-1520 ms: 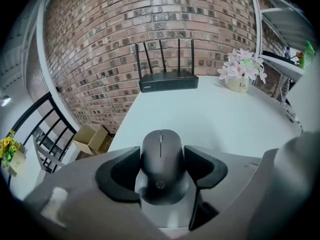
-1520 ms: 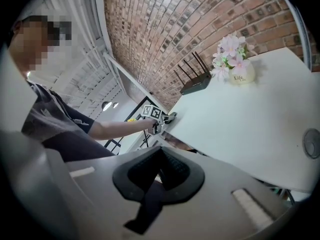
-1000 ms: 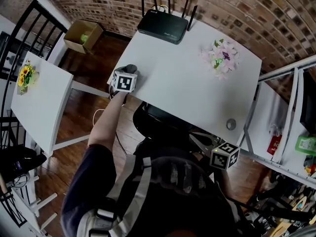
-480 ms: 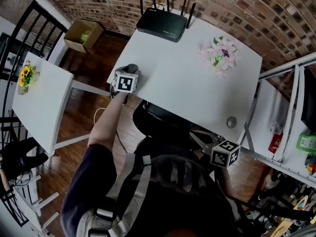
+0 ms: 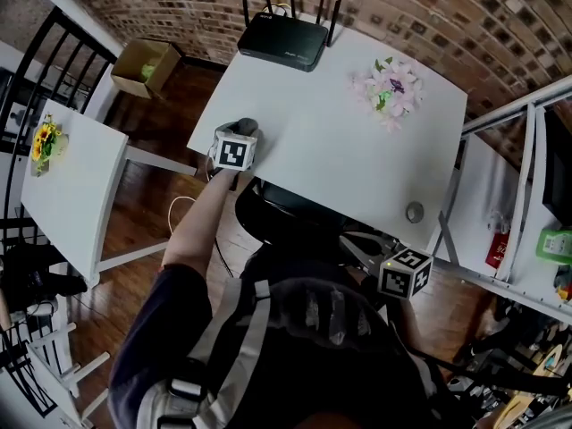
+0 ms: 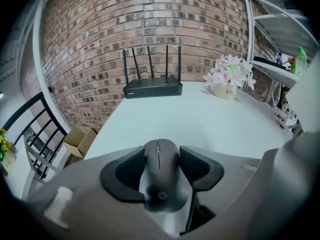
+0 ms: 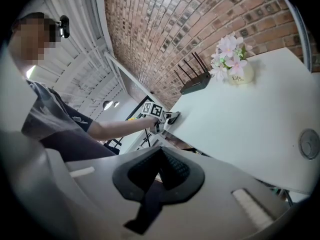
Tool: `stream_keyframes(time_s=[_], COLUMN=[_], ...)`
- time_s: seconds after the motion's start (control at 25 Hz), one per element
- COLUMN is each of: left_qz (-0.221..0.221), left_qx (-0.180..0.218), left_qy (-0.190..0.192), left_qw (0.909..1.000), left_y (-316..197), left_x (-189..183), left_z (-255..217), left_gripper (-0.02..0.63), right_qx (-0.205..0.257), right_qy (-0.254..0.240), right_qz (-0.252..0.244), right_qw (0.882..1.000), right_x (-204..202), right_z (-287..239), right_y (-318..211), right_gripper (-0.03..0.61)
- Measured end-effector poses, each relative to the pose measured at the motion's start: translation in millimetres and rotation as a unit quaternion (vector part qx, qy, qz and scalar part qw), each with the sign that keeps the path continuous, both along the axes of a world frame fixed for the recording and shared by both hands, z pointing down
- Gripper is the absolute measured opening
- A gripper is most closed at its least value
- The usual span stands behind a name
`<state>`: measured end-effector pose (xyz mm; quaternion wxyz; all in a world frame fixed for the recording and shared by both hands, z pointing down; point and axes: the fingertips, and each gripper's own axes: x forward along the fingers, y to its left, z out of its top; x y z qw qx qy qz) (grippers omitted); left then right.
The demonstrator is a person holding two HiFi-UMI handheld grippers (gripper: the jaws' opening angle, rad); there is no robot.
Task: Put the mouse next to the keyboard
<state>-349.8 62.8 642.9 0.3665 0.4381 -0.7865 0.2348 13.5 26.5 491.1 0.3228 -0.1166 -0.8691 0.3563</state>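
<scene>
Left gripper (image 5: 240, 132) shifted toward 3 o'clock; its own view, unlike head view, shows it clamped on the HP mouse (image 6: 160, 166); right gripper (image 7: 161, 156) closed, empty.

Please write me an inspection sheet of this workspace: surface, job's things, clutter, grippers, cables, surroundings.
Surface: white table, mostly bare.
Job's things: mouse at the table's left edge, between the left gripper's jaws; no keyboard seen in any view.
Clutter: router, flower pot, round disc.
Grippers: left gripper closed on the mouse; right gripper shut, empty, off the table's near edge.
Cables: pale cable on the floor.
Surroundings: brick wall, cardboard box, second table with sunflowers, shelf rack.
</scene>
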Motion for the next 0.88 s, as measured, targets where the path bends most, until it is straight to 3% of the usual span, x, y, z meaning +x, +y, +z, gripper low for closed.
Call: stream_keyframes(time_s=[0.48,0.88], left_qz=[0.013,0.038], left_qx=[-0.008,0.009], left_qy=[0.001,0.024], left_qw=[0.9999,0.9989], left_y=[-20,-59], left_x=[31,78], left_z=[-1,1], left_gripper=[0.222,0.224], right_qx=[0.003,-0.009], right_qy=[-0.004,-0.011], right_qz=[0.012,0.021], right_qw=[1.0,1.0], right_x=[23,50], right_z=[-4,1], right_y=[-8,-21], right_gripper=[0.003,0.003])
